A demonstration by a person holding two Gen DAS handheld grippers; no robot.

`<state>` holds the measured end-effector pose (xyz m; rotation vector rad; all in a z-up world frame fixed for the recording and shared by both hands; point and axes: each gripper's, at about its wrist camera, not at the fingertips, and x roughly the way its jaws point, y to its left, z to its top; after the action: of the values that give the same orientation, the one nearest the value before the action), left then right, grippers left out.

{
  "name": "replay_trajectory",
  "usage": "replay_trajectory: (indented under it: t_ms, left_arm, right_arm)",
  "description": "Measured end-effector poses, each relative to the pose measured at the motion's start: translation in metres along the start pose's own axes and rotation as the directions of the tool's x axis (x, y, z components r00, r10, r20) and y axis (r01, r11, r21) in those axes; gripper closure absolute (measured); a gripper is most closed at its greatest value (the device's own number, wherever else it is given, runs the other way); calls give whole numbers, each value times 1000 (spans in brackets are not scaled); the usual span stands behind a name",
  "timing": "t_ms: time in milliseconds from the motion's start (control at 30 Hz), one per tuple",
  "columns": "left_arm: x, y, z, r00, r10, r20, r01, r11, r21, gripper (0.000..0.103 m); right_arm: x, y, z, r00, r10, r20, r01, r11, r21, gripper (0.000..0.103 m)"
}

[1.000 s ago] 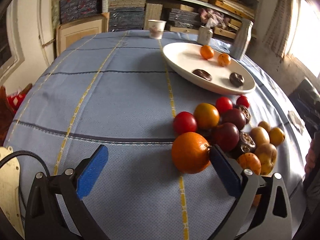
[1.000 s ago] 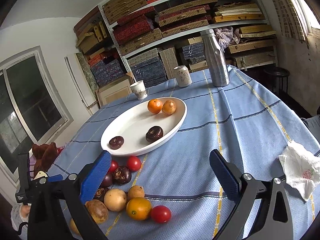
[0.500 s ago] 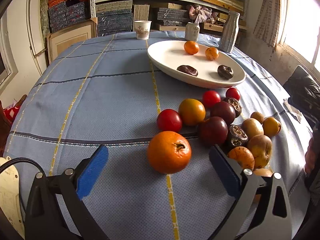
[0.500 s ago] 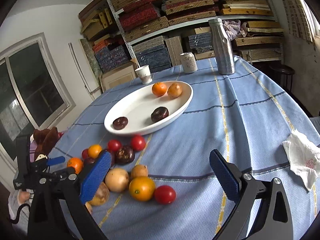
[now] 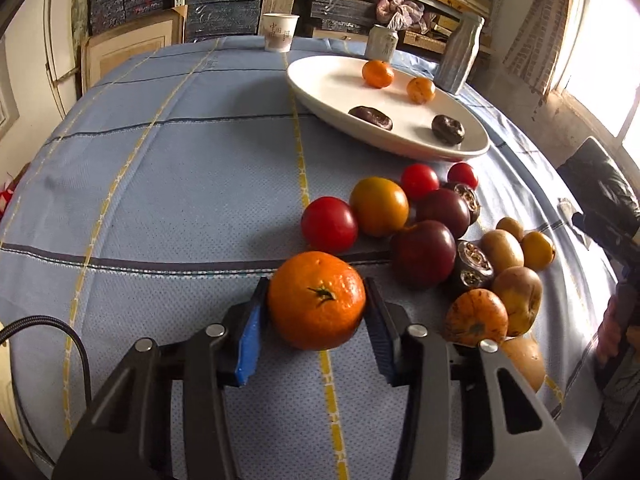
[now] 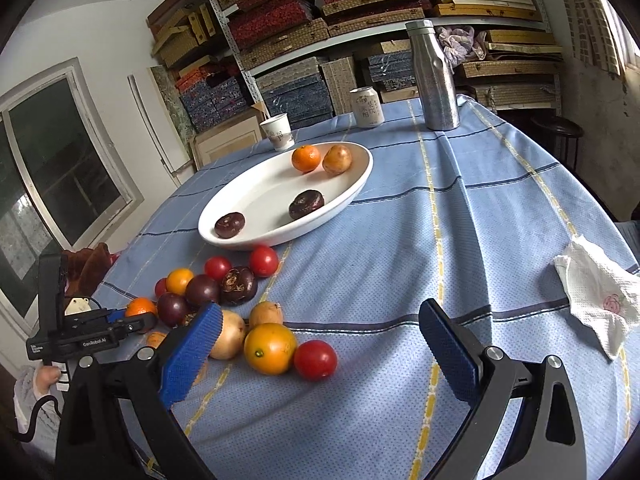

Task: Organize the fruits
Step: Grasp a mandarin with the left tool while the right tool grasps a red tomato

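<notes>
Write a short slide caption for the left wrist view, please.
Left hand-held gripper closing on an orange, white plate beyond.

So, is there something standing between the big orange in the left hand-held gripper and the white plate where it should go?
Yes. The red tomato and the orange-yellow fruit lie on the cloth between the orange and the plate. Lifted over them, nothing visible blocks it. The left hand-held gripper is closing around the orange.
</notes>
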<state>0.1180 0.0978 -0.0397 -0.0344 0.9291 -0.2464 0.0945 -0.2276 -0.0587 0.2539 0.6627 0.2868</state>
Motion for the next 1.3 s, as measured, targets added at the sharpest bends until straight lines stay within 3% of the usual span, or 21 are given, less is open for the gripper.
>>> replay_trajectory:
  t_ms: [167,333,500,633,767,900,1100,1300]
  left_arm:
    - [2,-2,0,1000,7,-7,-7,1000,4,58]
    - [2,-3,0,1000,10,-7,-10,1000,7,58]
    - [2,-3,0,1000,12,-8,-12,1000,11,57]
    - [3,-4,0,1000,13,-12,-13,1000,17,56]
    - [4,-6,0,1000,14,-15,-14,1000,27,53]
    - [4,-7,1,1000,10,-18,-9,999,34,50]
    - [1,-2,1,999,-51,-10,51,999,5,59]
    - [-17,-16,22,997,17,71,-21,998,65,59]
  right_arm:
    - [1,9,-5,997,-35,-65,28,995,-100,32]
    - [-4,26,-13,990,-103,-98,68,948,-312,38]
    - [3,23,-14,984,-72,-164,1,919,-394,51]
    - [17,34,-19,974,-109,-199,-8,860,-510,63]
    - [26,38,-21,966,-92,-242,-51,848,-527,71]
    - [31,40,-24,962,-112,-250,-40,845,-534,78]
    - [31,32,-17,961,-99,-257,-37,879,-476,78]
    - [13,16,13,984,-70,-161,7,932,-362,78]
